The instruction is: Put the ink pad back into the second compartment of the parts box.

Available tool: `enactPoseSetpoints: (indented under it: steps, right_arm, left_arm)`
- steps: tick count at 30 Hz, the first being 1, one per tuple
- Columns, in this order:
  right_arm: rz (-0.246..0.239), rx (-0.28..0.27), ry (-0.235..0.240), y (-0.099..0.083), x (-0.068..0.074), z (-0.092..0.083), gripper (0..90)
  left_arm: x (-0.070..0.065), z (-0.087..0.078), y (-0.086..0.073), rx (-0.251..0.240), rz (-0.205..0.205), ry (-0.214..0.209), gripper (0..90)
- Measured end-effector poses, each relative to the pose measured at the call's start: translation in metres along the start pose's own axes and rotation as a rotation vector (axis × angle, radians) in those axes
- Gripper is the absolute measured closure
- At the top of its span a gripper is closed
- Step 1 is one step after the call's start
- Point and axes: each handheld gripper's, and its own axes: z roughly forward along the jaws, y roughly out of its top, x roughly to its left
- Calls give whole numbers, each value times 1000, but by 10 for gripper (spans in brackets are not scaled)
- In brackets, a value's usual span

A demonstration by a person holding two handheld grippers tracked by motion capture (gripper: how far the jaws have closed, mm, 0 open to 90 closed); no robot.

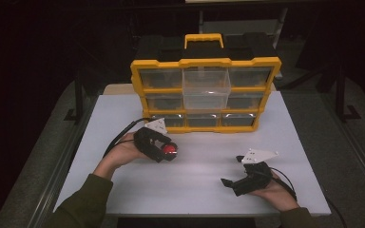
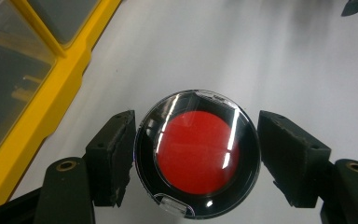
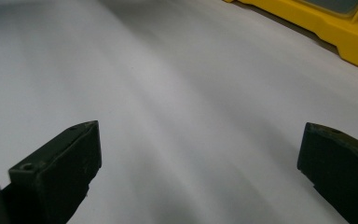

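Observation:
A round clear case with a red disc inside (image 2: pixel 196 154) sits between the black jaws of my left gripper (image 2: pixel 196 161), which is shut on its rim from both sides. In the high view that case (image 1: pixel 170 149) is held just above the white table, in front of the yellow organizer's lower left corner, with the left gripper (image 1: pixel 169 153) pointing right. My right gripper (image 1: pixel 232 171) rests low at the front right of the table and points left. Its jaws (image 3: pixel 198 154) stand wide open over bare table with nothing between them.
A yellow organizer (image 1: pixel 205 62) with clear drawers stands upright at the back middle of the white table (image 1: pixel 195 190). A middle-column drawer (image 1: pixel 206 85) looks pulled out toward me. The organizer's yellow frame (image 2: pixel 51 107) lies close on the left gripper's left.

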Motion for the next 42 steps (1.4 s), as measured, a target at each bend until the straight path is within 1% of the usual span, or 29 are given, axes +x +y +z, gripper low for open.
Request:
enactPoseSetpoints:
  steps: [5,7,12,17,21,42]
  right_arm:
    - [-4,-5,0,0,1,0,0]
    - [-4,-6,1,0,1,0,0]
    - [-4,-9,-1,0,1,-1,0]
    - [-2,-11,-3,0,1,-2,0]
    - [1,-9,-4,0,1,-2,0]
    - [2,-14,-6,0,1,-3,0]
  left_arm:
    - [0,-7,7,3,12,0,296]
    - [0,-12,12,-5,12,-2,296]
    - [1,-16,17,-3,17,-4,296]
    - [0,-23,24,-14,15,-12,297]
    - [0,-27,29,-18,24,-13,296]
    - [1,-53,51,-34,30,-24,296]
